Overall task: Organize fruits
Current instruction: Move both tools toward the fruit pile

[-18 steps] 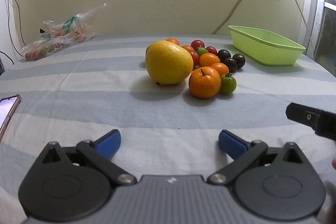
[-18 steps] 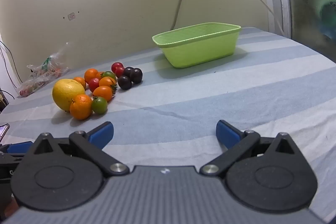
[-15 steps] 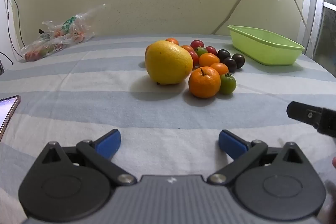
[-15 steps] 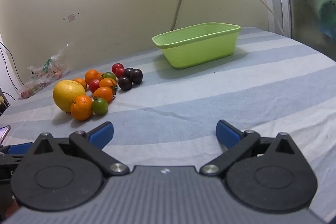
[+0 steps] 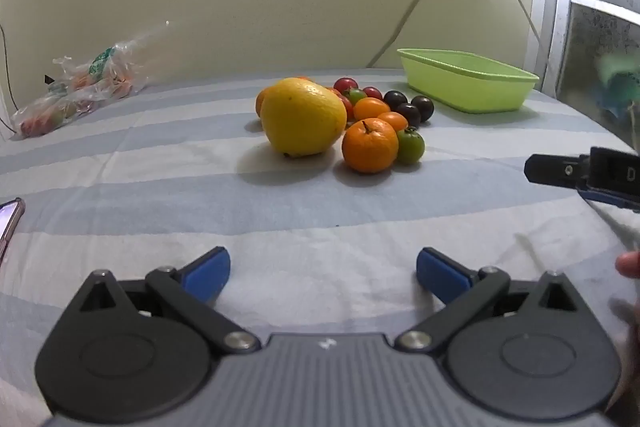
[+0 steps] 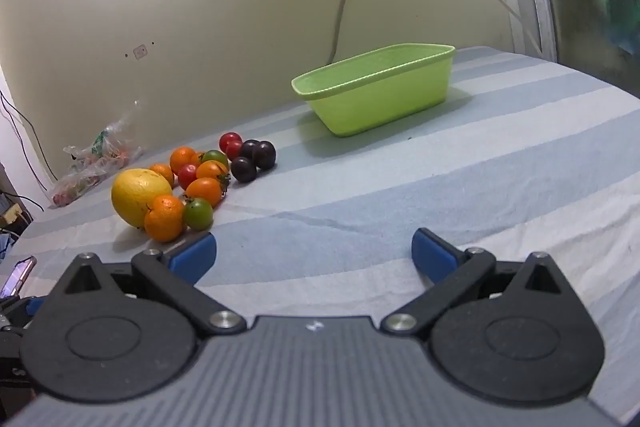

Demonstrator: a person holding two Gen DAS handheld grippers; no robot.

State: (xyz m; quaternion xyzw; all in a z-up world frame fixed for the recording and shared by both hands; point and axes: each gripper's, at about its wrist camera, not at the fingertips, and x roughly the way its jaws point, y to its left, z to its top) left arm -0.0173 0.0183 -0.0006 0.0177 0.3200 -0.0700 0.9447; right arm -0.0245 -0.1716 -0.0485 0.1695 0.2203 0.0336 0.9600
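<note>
Left gripper (image 5: 322,273) (jaws wide) faces fruit pile (image 5: 340,121) ahead, well apart.

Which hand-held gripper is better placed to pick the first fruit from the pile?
Left, probably. The left hand-held gripper faces the fruit pile head-on, open and empty; the right hand-held gripper sees it off left.

we see only a sliver of the phone (image 5: 9,223), cut by the left edge. the large yellow citrus (image 5: 303,115) hides most of an orange (image 5: 262,99) behind it. the contents of the far-left plastic bag (image 5: 76,87) are too blurred to name. the right gripper (image 5: 580,173) runs off the frame's right edge.
</note>
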